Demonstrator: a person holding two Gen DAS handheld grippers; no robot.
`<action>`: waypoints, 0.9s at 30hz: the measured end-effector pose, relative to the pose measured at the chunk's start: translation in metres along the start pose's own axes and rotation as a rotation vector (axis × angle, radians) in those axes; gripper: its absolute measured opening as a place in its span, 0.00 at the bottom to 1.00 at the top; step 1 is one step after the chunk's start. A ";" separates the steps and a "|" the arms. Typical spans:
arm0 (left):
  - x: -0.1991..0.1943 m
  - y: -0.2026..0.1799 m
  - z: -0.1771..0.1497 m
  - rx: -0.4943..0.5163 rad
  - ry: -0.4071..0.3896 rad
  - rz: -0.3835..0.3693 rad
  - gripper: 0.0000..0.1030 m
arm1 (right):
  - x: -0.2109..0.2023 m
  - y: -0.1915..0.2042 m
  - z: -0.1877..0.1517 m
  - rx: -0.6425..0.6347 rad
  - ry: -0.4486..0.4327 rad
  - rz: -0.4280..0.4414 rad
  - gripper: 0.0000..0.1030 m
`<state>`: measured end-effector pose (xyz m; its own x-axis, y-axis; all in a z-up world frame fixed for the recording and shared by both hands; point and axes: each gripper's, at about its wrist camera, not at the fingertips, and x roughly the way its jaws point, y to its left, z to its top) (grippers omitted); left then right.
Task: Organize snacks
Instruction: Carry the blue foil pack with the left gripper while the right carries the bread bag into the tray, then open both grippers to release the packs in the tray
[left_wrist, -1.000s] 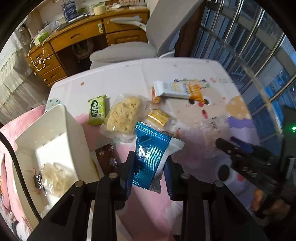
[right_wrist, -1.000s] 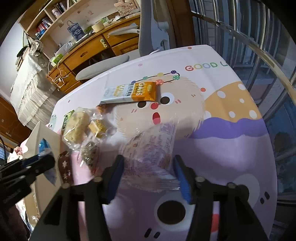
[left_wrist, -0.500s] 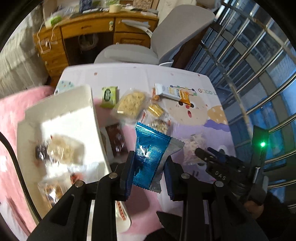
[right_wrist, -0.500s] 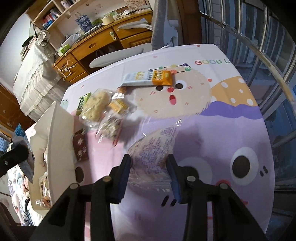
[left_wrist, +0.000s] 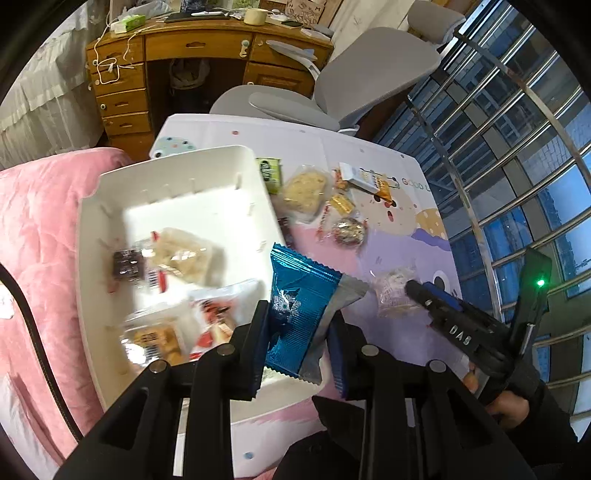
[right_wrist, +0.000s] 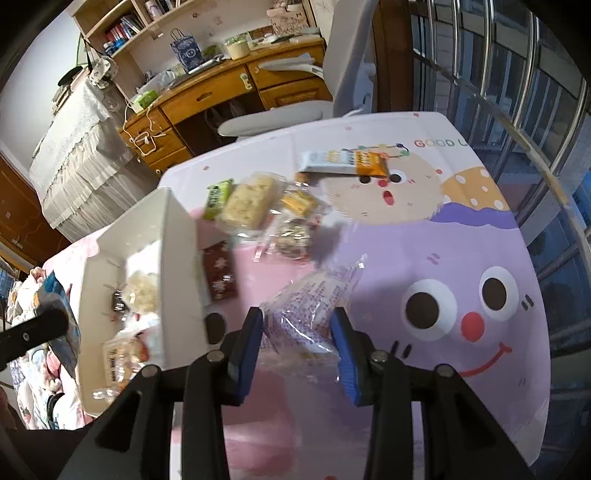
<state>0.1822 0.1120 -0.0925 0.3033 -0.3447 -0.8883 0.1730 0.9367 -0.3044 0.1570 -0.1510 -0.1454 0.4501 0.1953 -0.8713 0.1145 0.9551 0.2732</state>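
Cartoon faces cover the tablecloth (right_wrist: 461, 258), with one wooden desk (left_wrist: 207, 48) and one grey chair (left_wrist: 332, 81) behind it. One white bin (left_wrist: 92, 236) sits at the table's left edge, against a pink blanket (left_wrist: 40, 221). Inside the bin lie about four wrapped snacks, blurred: a pale puffed cake (left_wrist: 181, 254), a dark square (left_wrist: 127, 263), and two red-printed packs nearer the camera.

The left gripper (left_wrist: 299, 332) is clamped narrow on one blue packet (left_wrist: 299, 306), holding it upright above the bin's near right corner. The right gripper (right_wrist: 297, 328) has one clear bag (right_wrist: 314, 299) between its blue pads, and its jaws are closing on it; the bag is just above the cloth, right of the bin.

Seven loose snacks lie on the cloth beyond: a green pack (right_wrist: 218, 195), a pale rice cake (right_wrist: 251, 203), a small yellow pack (right_wrist: 299, 201), a white-and-orange bar (right_wrist: 343, 162), a small orange piece just beside the bar, a clear pack of dark bits (right_wrist: 291, 236), and a brown star-printed pack (right_wrist: 219, 273) just beside the bin wall.
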 end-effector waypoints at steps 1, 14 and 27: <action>-0.004 0.004 -0.002 0.003 -0.002 -0.001 0.27 | -0.003 0.006 -0.002 0.001 -0.006 0.007 0.03; -0.033 0.083 -0.012 -0.004 -0.007 0.020 0.27 | -0.023 0.082 -0.031 -0.030 -0.076 -0.010 0.00; -0.022 0.091 -0.028 0.074 0.039 0.090 0.66 | -0.023 0.088 -0.080 0.070 -0.018 -0.046 0.01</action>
<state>0.1649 0.2065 -0.1106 0.2846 -0.2558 -0.9239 0.2158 0.9561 -0.1982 0.0856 -0.0533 -0.1338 0.4591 0.1473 -0.8761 0.1969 0.9447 0.2621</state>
